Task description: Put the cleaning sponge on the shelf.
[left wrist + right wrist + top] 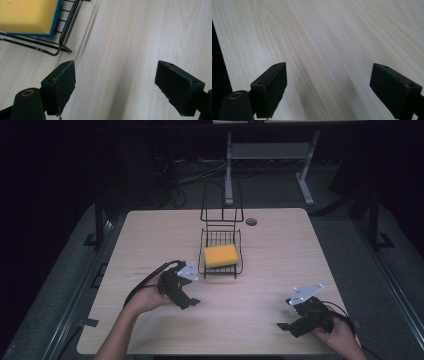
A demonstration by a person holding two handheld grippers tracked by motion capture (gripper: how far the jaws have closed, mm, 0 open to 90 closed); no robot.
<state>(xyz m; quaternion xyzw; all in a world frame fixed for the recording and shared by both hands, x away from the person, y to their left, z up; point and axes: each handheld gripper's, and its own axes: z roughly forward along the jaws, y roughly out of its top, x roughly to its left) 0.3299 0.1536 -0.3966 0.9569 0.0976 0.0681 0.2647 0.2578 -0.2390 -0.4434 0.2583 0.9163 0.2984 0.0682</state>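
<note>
One yellow sponge lies flat in a black wire rack at the counter's middle. Just beside the rack's near left corner, the left tongs hover with jaws wide apart, holding nothing. Well apart, near the counter's right front corner, the right tongs also gape empty over bare wood.

sponge | yellow, blue underside | lying flat | inside black wire basket, table middle
</note>
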